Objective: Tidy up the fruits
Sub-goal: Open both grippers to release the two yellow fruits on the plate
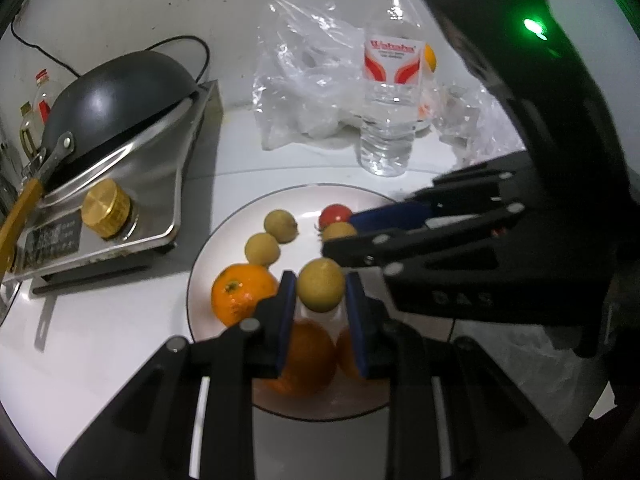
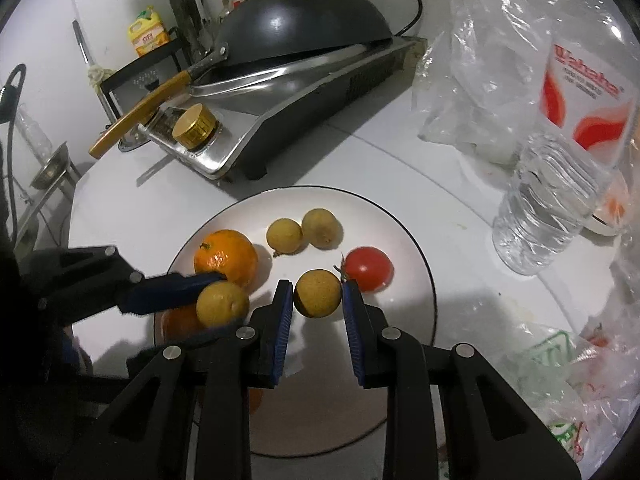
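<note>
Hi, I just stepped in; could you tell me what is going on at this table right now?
A person is sorting fruit with a handheld gripper in each hand. The left gripper is shut on one small yellow-brown fruit, and the right gripper is shut on another, both over the white plate. Lying on the plate are an orange, a red tomato and two more small fruits. A water bottle and plastic bags stand behind.

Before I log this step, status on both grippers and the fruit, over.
Left gripper shut on a longan. Right gripper shut on another longan. Both over the plate; orange, tomato, two longans lying there. Nothing in the way.
</note>
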{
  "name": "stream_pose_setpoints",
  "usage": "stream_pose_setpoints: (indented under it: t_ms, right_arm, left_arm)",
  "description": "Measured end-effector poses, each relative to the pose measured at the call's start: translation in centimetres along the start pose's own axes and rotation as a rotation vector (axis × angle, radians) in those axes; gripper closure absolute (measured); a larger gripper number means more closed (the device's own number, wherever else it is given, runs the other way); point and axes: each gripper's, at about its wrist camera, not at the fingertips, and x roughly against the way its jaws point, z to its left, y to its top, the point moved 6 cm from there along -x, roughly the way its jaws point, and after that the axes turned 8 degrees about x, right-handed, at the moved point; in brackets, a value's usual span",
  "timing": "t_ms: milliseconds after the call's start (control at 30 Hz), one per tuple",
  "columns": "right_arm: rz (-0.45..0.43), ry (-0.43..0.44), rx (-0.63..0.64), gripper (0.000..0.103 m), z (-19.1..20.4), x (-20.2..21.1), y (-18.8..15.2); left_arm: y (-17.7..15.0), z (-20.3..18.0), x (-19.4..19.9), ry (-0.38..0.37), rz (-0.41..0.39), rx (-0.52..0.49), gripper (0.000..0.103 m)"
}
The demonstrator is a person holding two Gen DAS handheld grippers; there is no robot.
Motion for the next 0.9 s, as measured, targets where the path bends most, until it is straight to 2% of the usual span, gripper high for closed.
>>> stream_pose_setpoints:
  t_ms: [467,900]
  right_arm:
    - [-0.038,-0.056,0.013,0.075,0.1,2.7,1.1]
    - [-0.061,-0.099,-0.007,0.075,-0.5,6.7,-1.6]
  left_arm:
    - [-0.1,-0.3,1.6,-0.006,-0.023,0.000,0.077]
    - [-0.5,-2.3,3.2,-0.002,-0.036,-0.024,0.077]
